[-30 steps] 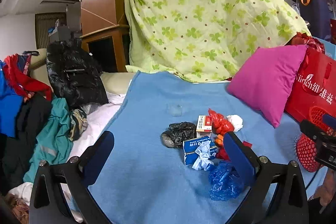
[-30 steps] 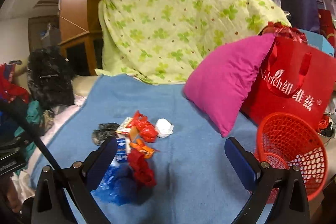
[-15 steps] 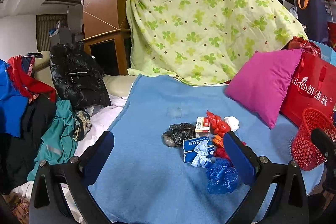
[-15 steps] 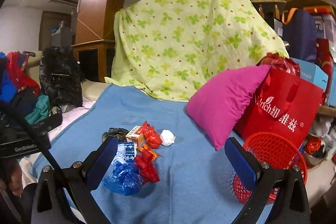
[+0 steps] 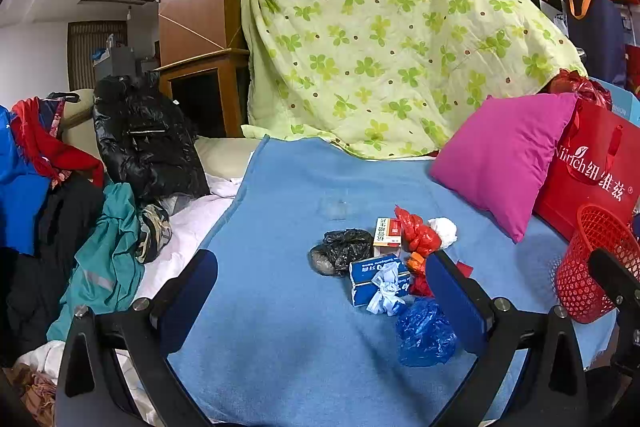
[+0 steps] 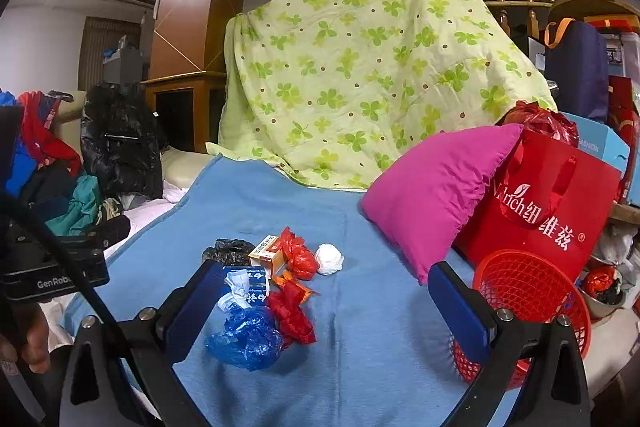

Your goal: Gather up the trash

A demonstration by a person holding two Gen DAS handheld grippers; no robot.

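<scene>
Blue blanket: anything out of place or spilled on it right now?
Yes: a heap of trash lies loose on the blue blanket, outside the red basket at its right edge. Nothing looks spilled or wet.

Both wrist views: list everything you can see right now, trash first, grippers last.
blue plastic bag: 1, blue, nearest edge of pile
red wrappers: several, red, mid-pile
white paper ball: 1, white, right of pile
black bag: 1, black, left of pile
small cartons: 2, blue and orange-white, mid-pile
basket: 1, red, right of blanket
blanket: 1, blue, under pile
pillow: 1, magenta, behind basket
gift bag: 1, red, beside pillow
left gripper: open, empty
right gripper: open, empty
</scene>
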